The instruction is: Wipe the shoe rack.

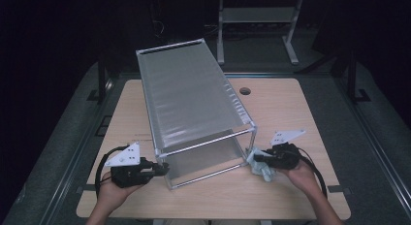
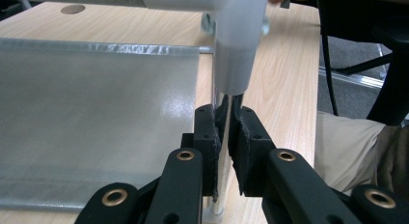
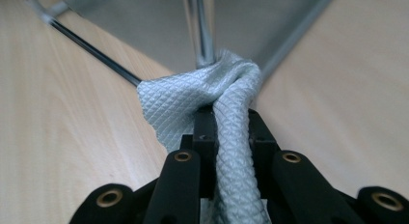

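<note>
Left hand-held gripper (image 1: 162, 168) is clamping the rack (image 1: 194, 106)'s front-left post at 7 o'clock on the worktop (image 1: 286, 113), right hand-held gripper (image 1: 258, 158) is squeezing the cloth (image 3: 212, 91) vs the corner post at 5. Imo keep the left grip steady & rub w/ short strokes so the frame isn't sliding.

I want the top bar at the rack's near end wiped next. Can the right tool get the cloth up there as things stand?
Probably yes. The right tool, shut on the cloth, sits at the rack's near right post; the top bar stands open just above, and the left tool holds the far post.
</note>
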`<state>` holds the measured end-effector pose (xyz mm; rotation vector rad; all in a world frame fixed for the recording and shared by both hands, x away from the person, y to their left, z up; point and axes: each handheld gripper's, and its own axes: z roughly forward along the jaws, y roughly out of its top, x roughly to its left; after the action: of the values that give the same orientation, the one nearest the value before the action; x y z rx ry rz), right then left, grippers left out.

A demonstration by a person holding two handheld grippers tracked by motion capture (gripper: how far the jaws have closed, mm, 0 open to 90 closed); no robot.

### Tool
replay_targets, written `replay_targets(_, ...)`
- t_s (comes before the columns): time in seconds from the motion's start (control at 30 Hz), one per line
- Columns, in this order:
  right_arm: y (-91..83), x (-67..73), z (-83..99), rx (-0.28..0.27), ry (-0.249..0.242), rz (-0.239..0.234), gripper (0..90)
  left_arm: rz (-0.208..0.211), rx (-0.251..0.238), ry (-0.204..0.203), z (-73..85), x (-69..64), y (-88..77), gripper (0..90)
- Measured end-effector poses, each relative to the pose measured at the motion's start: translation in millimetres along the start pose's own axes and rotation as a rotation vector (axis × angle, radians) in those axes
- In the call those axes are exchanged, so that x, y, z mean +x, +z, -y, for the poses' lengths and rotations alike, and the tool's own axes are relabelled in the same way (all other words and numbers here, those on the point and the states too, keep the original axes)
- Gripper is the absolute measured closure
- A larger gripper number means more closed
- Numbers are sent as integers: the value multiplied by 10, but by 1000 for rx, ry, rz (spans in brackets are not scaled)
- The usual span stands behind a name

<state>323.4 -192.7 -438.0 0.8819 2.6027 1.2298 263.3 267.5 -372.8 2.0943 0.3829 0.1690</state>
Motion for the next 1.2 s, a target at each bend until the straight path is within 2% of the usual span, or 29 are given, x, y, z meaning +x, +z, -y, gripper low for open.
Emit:
replay_targets(0.1, 63, -45, 91, -19, 38, -18, 789, 3, 2, 0, -1, 4, -1, 809)
replay_targets(0.17, 35, -16, 44, 2, 13, -7, 788, 3, 4, 1, -5, 4, 0, 810)
replay_targets(0.23, -50, 3, -38, 0, -8, -5, 788, 1, 3, 1, -4, 2, 2, 809)
replay_targets(0.33, -229, 13, -175, -55, -37, -2, 788, 1, 2, 3, -5, 4, 6, 809)
replay_targets(0.4, -265, 31, -220, -54, -53, 12, 788, 4, 2, 1, -9, 6, 11, 809)
replay_targets(0.5, -161, 25, -134, -39, -31, 10, 789, 8, -1, 1, -4, 12, 12, 810)
replay_targets(0.57, -37, 15, -33, -2, -12, 9, 788, 7, 0, 1, -7, 11, 13, 810)
replay_targets(0.67, -5, -15, 29, -17, 15, -6, 788, 6, 0, -1, -11, 12, 19, 810)
replay_targets(0.77, -133, 10, -62, -26, -11, 12, 788, 5, 0, 1, -32, 11, 51, 810)
replay_targets(0.87, -358, 25, -188, -84, -29, 22, 789, 6, 2, 3, -61, 9, 99, 810)
replay_targets(1.0, -591, 67, -315, -126, -56, 33, 789, 7, 4, 3, -104, 7, 168, 810)
replay_targets(1.1, -697, 106, -379, -166, -69, 32, 789, 15, 8, 9, -139, -3, 218, 810)
replay_targets(1.2, -670, 116, -400, -159, -70, 46, 789, 19, 11, 14, -156, -12, 242, 809)
